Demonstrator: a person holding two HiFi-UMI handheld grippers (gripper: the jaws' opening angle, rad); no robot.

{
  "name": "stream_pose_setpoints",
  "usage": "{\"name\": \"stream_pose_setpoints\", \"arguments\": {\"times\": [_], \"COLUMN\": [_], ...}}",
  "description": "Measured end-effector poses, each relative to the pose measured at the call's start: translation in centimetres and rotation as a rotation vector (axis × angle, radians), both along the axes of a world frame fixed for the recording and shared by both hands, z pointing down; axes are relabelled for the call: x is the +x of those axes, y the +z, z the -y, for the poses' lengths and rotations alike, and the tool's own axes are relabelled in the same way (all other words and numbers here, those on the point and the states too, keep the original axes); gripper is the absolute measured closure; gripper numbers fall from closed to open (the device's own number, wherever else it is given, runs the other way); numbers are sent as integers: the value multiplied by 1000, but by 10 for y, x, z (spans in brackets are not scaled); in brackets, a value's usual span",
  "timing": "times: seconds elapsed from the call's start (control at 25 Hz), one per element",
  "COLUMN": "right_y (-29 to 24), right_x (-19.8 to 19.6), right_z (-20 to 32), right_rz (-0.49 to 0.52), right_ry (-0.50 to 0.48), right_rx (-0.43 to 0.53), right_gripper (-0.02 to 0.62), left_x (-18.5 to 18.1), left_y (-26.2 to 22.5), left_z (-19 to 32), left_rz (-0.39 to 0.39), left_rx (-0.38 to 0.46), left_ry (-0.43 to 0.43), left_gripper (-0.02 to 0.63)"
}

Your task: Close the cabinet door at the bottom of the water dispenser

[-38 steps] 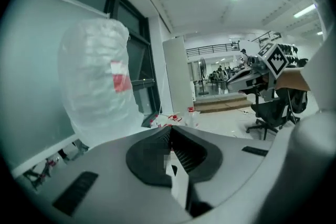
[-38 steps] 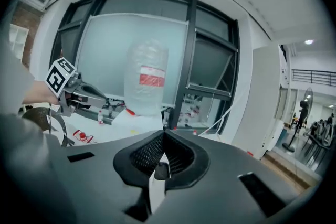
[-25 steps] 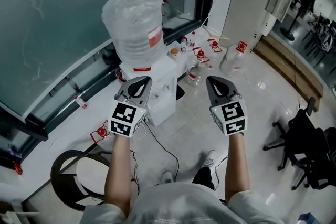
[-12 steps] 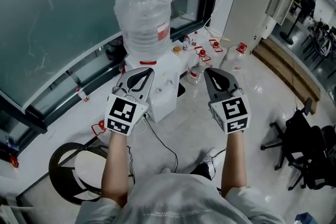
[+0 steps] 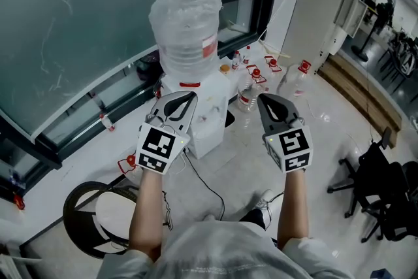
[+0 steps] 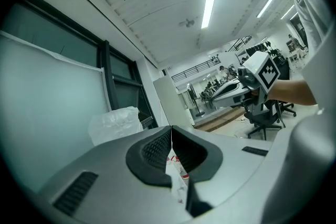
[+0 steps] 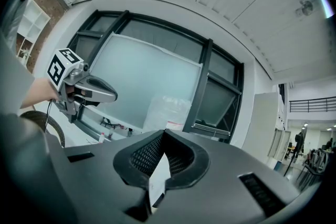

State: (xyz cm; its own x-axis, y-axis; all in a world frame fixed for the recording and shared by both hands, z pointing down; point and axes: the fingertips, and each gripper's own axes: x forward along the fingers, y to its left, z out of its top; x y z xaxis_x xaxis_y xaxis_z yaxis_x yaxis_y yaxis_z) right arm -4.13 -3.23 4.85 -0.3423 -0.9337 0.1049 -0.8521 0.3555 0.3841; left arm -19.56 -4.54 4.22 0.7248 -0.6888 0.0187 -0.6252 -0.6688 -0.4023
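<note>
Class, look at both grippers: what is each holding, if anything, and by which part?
Nothing. The left gripper and the right gripper are both shut and empty, in the air in front of the water dispenser.

The person wore a pale grey short-sleeved shirt (image 5: 215,251). The left gripper (image 5: 193,95) and right gripper (image 5: 262,98) were grey with black ribbed pads (image 6: 155,149), each carrying a white, black-marked cube (image 5: 161,148).

water jug (image 5: 186,26) on dispenser (image 5: 210,115) | small bottles (image 5: 245,100) on floor (image 5: 248,160) right of it | office chair (image 5: 382,196) far right
</note>
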Motion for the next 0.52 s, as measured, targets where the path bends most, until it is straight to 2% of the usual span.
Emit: {"name": "stream_pose_setpoints", "arguments": {"times": [0.24,0.52], "right_y": [2,4], "right_x": [4,21], "right_z": [6,28], "right_rz": [14,49], "right_ry": [-24,-55], "right_rx": [-4,1], "right_gripper": [566,568], "left_x": [4,15], "left_y": [0,7], "left_z": [1,22], "left_rz": [-5,13], "left_rx": [-4,-14], "left_ry": [3,-43], "left_gripper": [584,584]}}
